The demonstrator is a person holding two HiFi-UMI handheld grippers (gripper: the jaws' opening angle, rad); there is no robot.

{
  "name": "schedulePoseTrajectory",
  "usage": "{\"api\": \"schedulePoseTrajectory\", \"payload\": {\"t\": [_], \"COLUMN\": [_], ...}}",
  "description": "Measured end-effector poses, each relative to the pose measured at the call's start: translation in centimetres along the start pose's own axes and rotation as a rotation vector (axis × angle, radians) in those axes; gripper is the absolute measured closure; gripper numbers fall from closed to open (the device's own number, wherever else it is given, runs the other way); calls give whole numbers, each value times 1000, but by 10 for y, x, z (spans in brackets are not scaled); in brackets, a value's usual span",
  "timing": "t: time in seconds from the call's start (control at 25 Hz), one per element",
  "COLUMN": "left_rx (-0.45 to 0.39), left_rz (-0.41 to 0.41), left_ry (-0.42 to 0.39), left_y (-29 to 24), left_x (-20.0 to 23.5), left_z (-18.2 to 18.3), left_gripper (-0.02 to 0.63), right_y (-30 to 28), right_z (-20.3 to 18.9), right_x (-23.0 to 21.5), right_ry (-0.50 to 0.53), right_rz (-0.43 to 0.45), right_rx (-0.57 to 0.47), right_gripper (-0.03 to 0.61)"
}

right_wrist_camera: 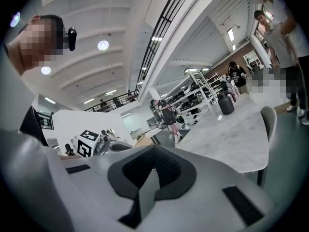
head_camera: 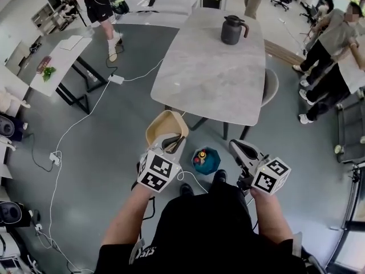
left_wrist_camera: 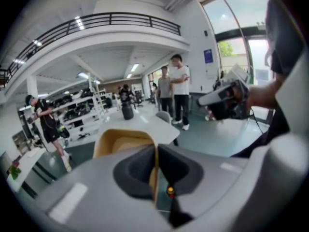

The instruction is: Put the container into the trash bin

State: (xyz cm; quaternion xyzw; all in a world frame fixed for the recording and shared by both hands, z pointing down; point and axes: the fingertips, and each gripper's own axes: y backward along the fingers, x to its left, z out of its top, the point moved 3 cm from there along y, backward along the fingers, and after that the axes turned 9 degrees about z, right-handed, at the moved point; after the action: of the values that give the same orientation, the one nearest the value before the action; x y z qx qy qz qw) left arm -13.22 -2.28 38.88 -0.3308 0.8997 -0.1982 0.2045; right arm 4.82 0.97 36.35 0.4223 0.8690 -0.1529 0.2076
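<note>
L gripper [head_camera: 174, 143] [left_wrist_camera: 155, 164] is clamped on the thin wall of the tan container [head_camera: 166, 128] [left_wrist_camera: 123, 142], held in the air just left of the teal trash bin [head_camera: 209, 164], not over it. Bin stands on the grey floor [head_camera: 108, 153] w/ red & yellow bits inside; prob. the same bits show thru the jaw gap in the left gripper view. R gripper [head_camera: 234, 146] [right_wrist_camera: 153, 153] has jaws together, nothing betw. them, in the air just right of the bin. Marble counter [head_camera: 217, 79] lies beyond the bin, w/ a dark jug [head_camera: 234, 30] at its far end.
</note>
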Motion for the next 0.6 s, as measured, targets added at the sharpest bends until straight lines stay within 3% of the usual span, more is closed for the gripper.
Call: {"api": "schedulePoseTrajectory", "payload": {"t": [0.28, 0.6], "left_rx": [20, 112], "left_rz": [-56, -91], "left_ry": [64, 141], "left_y": [-24, -76], "left_x": [-31, -56], "left_z": [-6, -18], "left_gripper": [586, 586], "right_y": [8, -2], "right_z": [0, -13], "right_x": [-25, -80], "right_ry": [-22, -77], "right_rz": [-13, 8], "right_rx": [16, 92], "right_gripper": [583, 583]}}
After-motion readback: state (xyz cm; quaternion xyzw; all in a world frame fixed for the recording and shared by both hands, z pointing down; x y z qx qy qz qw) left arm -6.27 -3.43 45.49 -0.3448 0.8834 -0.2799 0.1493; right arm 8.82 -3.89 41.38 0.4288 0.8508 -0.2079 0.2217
